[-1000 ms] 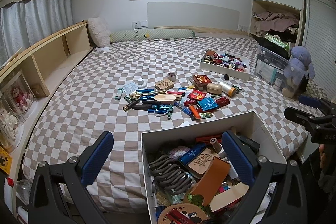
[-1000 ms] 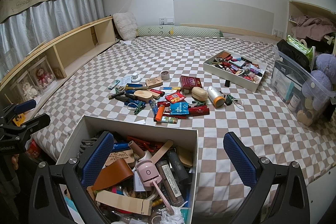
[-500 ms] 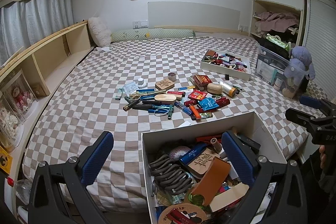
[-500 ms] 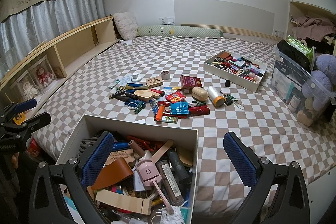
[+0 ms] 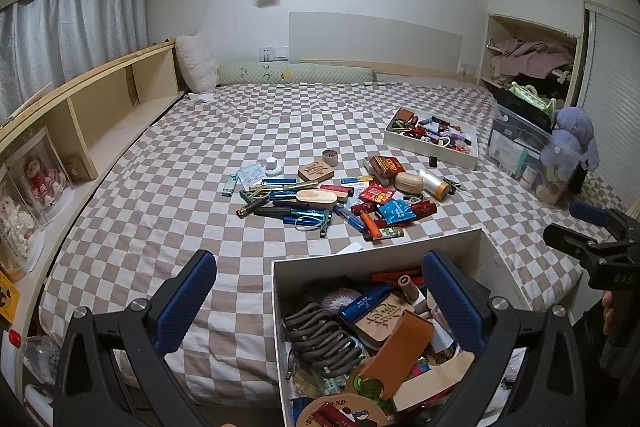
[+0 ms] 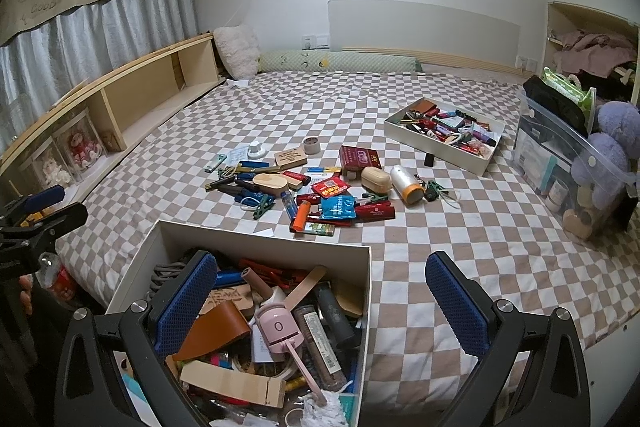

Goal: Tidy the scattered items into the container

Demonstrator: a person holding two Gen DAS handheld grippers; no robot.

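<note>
A heap of scattered small items (image 5: pixel 340 197) lies mid-bed on the checked sheet: pens, lighters, packets, a wooden brush, a red box; it also shows in the right wrist view (image 6: pixel 316 187). A full white box (image 5: pixel 304 267) stands at the bed's near edge, also seen in the right wrist view (image 6: pixel 256 239). My left gripper (image 5: pixel 320 297) is open and empty, with its right finger above the box. My right gripper (image 6: pixel 320 297) is open and empty, with its left finger above the box. Each gripper appears at the edge of the other's view.
A second white tray (image 5: pixel 400 141) of small items sits at the far right of the bed (image 6: pixel 400 125). A clear bin with a purple plush toy (image 6: pixel 616 143) stands at the right edge. A wooden shelf (image 5: pixel 100 115) runs along the left side.
</note>
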